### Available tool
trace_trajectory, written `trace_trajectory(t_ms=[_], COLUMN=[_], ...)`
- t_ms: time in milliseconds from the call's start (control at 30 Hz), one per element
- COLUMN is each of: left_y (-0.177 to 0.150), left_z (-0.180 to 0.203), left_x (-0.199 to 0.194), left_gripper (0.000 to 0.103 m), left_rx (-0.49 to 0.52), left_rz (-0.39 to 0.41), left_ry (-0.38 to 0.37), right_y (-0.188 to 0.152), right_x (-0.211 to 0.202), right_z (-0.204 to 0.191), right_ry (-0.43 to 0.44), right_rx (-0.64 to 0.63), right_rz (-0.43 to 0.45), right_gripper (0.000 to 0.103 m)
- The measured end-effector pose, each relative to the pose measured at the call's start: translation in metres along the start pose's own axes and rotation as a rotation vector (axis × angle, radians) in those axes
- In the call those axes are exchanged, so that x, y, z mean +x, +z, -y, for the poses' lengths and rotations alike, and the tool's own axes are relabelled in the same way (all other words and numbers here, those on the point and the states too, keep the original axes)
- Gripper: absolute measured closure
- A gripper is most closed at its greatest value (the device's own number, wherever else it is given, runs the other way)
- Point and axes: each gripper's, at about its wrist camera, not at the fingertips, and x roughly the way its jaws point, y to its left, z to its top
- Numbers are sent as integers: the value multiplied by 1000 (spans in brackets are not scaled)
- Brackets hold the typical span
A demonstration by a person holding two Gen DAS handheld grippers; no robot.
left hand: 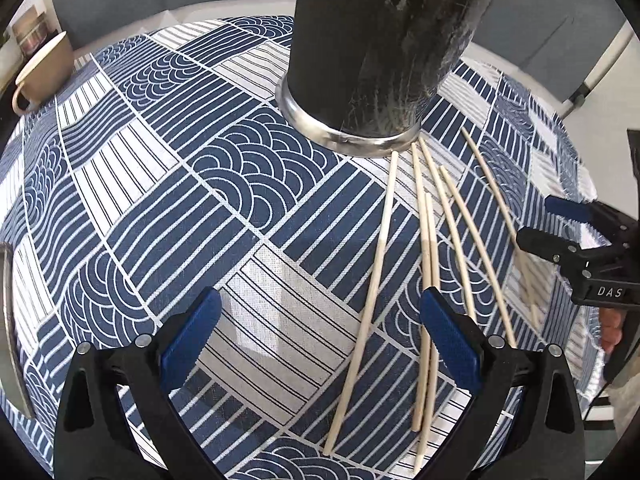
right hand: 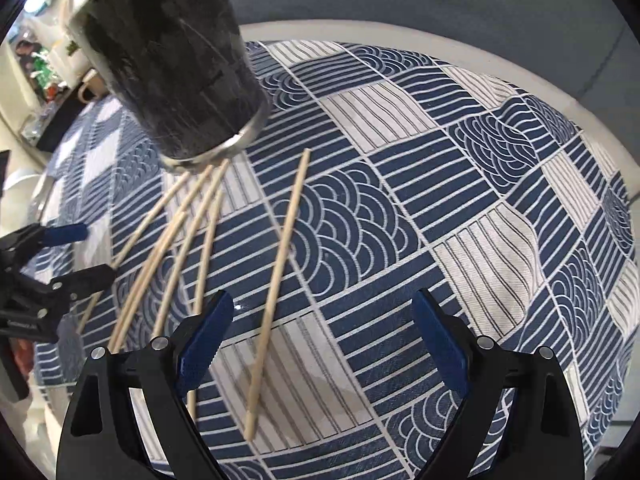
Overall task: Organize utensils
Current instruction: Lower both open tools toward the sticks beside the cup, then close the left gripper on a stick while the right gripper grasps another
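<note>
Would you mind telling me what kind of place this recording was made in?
Probably a home dining or kitchen table: a patterned blue-and-white tablecloth, loose wooden chopsticks beside a dark utensil holder, and a beige cup at the edge.

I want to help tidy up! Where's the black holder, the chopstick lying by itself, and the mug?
black holder (left hand: 360,60): left wrist view, side wall.
lone chopstick (right hand: 280,264): right wrist view, middle of stick.
mug (left hand: 44,68): left wrist view, outer side.

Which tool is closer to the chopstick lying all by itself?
Right. The right tool hangs open right over the lone chopstick, which runs between its fingers. The left tool is open beyond the bunched chopsticks.
</note>
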Motion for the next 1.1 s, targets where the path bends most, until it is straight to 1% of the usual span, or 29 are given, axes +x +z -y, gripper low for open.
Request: trace_trajectory(t_ms=[67, 167, 200, 467, 567, 600, 633, 667, 733, 767, 800, 833, 900, 967, 1000, 1100], left_y=[3, 3, 3, 2, 2, 2, 1, 1, 0, -1, -2, -2, -4, -6, -9, -18], left_z=[6, 15, 18, 17, 16, 17, 18, 19, 19, 21, 20, 20, 18, 12, 9, 5], left_x=[4, 9, 10, 10, 9, 8, 6, 4, 1, -2, -3, -6, -9, -11, -12, -18], left_gripper=[6, 6, 5, 5, 7, 11, 13, 17, 26, 35, 50, 58, 86, 98, 98, 98], left_rx=[25, 60, 75, 20, 17, 20, 24, 26, 30, 33, 34, 35, 32, 15, 8, 7], left_rz=[-9, -27, -31, -26, -30, -31, -30, -31, -30, -28, -25, -23, -35, -63, -69, -90], left_ry=[40, 93, 111, 132, 135, 134, 133, 132, 130, 127, 124, 120, 110, 88, 75, 83], right_y=[1, 1, 0, 1, 6, 7, 10, 12, 15, 17, 19, 21, 24, 22, 21, 17], right_x=[3, 10, 10, 10, 14, 13, 13, 12, 9, 8, 6, 6, 5, 6, 5, 1], right_z=[0, 0, -1, 4, 4, 4, 5, 6, 10, 13, 15, 16, 22, 26, 31, 52], right_ry=[-16, -60, -75, -77, -79, -77, -75, -75, -80, -81, -82, -80, -91, -99, -100, -67], right_rx=[3, 11, -1, 13, 16, 12, 8, 5, 23, 29, 25, 21, 5, 1, 9, 71], right_rz=[-10, -47, -41, -70, -88, -88, -86, -86, -92, -97, -105, -115, -139, -148, -153, -160], right_gripper=[17, 17, 17, 17, 18, 24, 33, 37, 56, 63, 80, 97, 98, 98, 98, 98])
